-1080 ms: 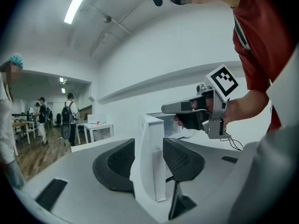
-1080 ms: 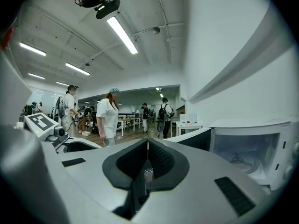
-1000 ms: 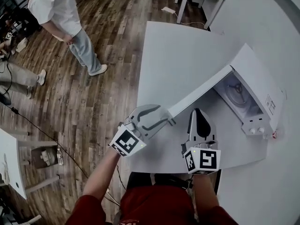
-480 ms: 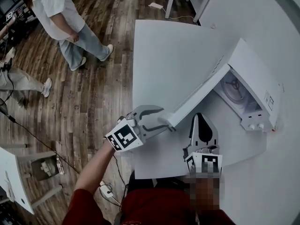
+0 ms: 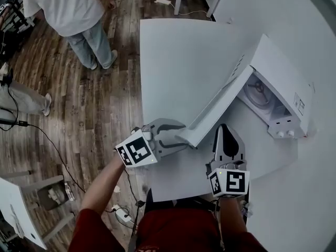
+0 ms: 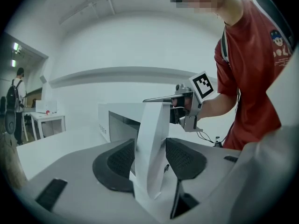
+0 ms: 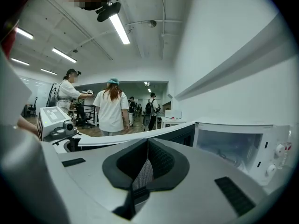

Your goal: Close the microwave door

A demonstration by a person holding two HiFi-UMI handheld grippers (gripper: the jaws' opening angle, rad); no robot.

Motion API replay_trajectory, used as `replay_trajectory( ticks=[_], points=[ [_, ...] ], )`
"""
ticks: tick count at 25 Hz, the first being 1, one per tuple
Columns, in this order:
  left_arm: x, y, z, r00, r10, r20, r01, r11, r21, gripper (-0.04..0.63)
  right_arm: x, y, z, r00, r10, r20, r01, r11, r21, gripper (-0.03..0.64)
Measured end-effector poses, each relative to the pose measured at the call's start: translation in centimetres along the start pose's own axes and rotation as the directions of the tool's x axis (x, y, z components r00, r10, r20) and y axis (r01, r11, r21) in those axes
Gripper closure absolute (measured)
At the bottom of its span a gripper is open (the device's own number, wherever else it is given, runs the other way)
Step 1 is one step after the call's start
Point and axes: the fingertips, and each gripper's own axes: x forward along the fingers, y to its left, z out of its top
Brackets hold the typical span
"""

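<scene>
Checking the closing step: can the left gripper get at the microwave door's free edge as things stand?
Likely yes: the microwave door already stands edge-on between the jaws of the left gripper, which have just been opening; nothing blocks it.

Head view: from high over the table [image 5: 173,62], facing steeply down, taking in the microwave [image 5: 286,80] at right and the wooden floor [image 5: 79,119] at left. Left gripper view: from low behind the left gripper [image 5: 181,134], nearly level, very close to the open door [image 5: 218,106] seen edge-on, facing across toward the microwave and the right gripper [image 5: 224,133]. Right gripper view: from low behind its own jaws, nearly level, facing along the door toward the far room, microwave close at right. Shared by all three: door and microwave. Shared by the two gripper views: each other's gripper.
</scene>
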Motion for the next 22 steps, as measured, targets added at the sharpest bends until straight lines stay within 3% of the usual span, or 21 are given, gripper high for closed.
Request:
replay_trajectory(
  ticks=[7, 22],
  points=[
    [0.7, -1.1, 0.2, 0.997, -0.07, -0.012, 0.07, 0.997, 0.025, 0.38, -0.3, -0.2, 0.2, 1.0, -0.014, 0.015, 0.014, 1.0, -0.016, 0.594],
    [4.0, -4.5, 0.5, 0.992, -0.11, -0.061, 0.114, 0.99, 0.082, 0.428, -5.1, -4.0, 0.1, 0.99, -0.137, 0.032, 0.137, 0.99, 0.012, 0.594]
  ],
)
